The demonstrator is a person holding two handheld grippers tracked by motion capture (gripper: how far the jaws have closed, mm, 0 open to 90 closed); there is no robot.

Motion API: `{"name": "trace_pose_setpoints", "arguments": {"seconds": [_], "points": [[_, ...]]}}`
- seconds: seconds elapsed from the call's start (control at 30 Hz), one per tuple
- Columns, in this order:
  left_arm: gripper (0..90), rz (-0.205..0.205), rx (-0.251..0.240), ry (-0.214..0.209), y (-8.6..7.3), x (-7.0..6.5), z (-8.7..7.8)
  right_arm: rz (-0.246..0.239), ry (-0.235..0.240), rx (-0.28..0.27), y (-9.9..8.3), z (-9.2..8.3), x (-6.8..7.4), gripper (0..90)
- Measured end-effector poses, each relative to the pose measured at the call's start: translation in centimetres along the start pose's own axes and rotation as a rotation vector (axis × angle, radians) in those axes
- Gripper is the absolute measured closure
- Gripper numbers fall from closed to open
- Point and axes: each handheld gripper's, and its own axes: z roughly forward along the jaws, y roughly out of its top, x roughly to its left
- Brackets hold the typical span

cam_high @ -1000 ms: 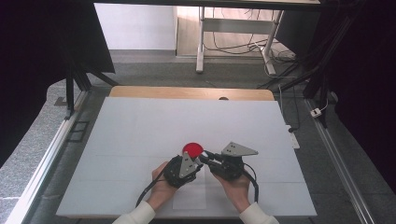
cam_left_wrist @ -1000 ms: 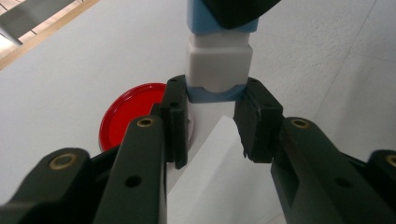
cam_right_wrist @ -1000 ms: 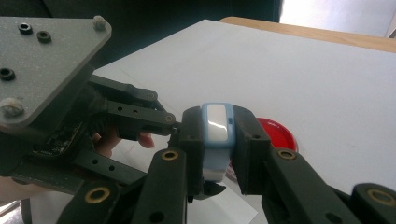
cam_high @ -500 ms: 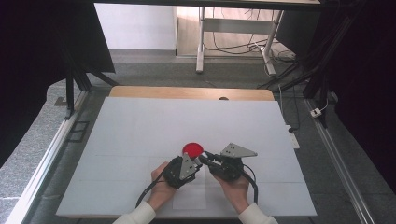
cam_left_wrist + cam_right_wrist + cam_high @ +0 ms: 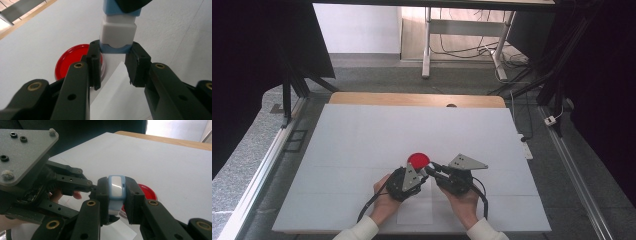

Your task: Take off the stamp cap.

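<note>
A small blue-and-white block (image 5: 118, 33) is held between both grippers just above the table. My left gripper (image 5: 113, 52) is shut on its blue lower end. My right gripper (image 5: 116, 185) is shut on the other end of the block (image 5: 117, 195), with the white face turned toward its camera. In the high view the left gripper (image 5: 421, 175) and the right gripper (image 5: 434, 170) meet tip to tip near the table's front middle. A red round dish (image 5: 418, 160) lies flat on the table just beyond them, and it also sits behind the left jaw (image 5: 72, 60).
The white table top (image 5: 362, 135) has a wooden strip (image 5: 412, 99) along its far edge. A white paper sheet (image 5: 414, 210) lies under the hands near the front edge. Metal rails (image 5: 257, 175) run along both sides. The left gripper's grey plate (image 5: 25, 152) is close to the right gripper's camera.
</note>
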Motion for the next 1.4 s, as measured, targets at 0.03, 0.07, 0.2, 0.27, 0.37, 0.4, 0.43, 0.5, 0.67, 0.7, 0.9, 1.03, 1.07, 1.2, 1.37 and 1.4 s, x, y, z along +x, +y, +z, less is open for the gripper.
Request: {"name": "trace_pose_setpoints", "arguments": {"seconds": [0.03,0.07,0.2,0.27,0.37,0.4,0.43,0.5,0.67,0.7,0.9,1.03,1.07,1.2,1.37,1.4], "points": [[66.4,-0.004,0.0,-0.005,-0.01,0.04,0.0,-0.001,0.0,0.001,0.01,0.01,0.01,74.9],[66.4,-0.005,0.001,-0.007,-0.02,0.04,0.01,-0.003,0.0,0.004,0.02,0.0,0.01,74.9],[66.5,0.036,0.012,0.01,-0.03,-0.05,0.03,-0.006,0.002,0.012,0.05,0.07,-0.05,74.9],[66.5,0.046,0.013,0.011,-0.05,-0.04,0.03,-0.006,0.003,0.014,0.06,0.09,-0.07,74.9],[66.5,0.07,0.014,0.018,-0.03,-0.07,-0.01,-0.008,0.007,0.017,0.11,0.07,-0.1,74.9],[66.5,0.075,0.012,0.019,-0.03,-0.05,-0.02,-0.008,0.008,0.017,0.12,0.06,-0.11,74.9],[66.5,0.078,0.011,0.021,-0.03,-0.04,-0.04,-0.008,0.009,0.017,0.14,0.04,-0.13,74.9],[66.5,0.074,0.008,0.021,-0.04,-0.01,-0.06,-0.005,0.008,0.01,0.12,0.05,-0.11,74.9],[66.4,0.02,-0.01,-0.003,-0.09,0.22,-0.1,0.0,-0.001,-0.005,0.06,-0.04,0.04,75.0],[66.4,0.013,-0.011,-0.007,-0.11,0.23,-0.07,0.001,-0.003,-0.005,0.05,-0.05,0.07,75.0],[66.5,-0.01,-0.013,-0.026,-0.22,0.31,0.02,0.002,-0.011,0.001,0.02,-0.05,0.17,75.0],[66.5,-0.005,-0.011,-0.027,-0.28,0.28,0.07,0.007,-0.011,0.01,0.03,-0.03,0.14,75.1],[66.5,0.01,-0.007,-0.022,-0.27,0.26,0.04,0.007,-0.009,0.015,0.05,-0.03,0.12,75.1],[66.6,0.036,-0.001,-0.014,-0.26,0.17,0.03,0.014,0.002,0.031,0.24,-0.01,-0.1,75.1],[66.7,0.059,0.007,0.0,-0.27,0.07,0.08,0.021,0.012,0.044,0.34,0.07,-0.29,75.2],[66.6,0.063,0.01,0.002,-0.27,0.07,0.09,0.02,0.012,0.044,0.32,0.1,-0.29,75.1]]}}
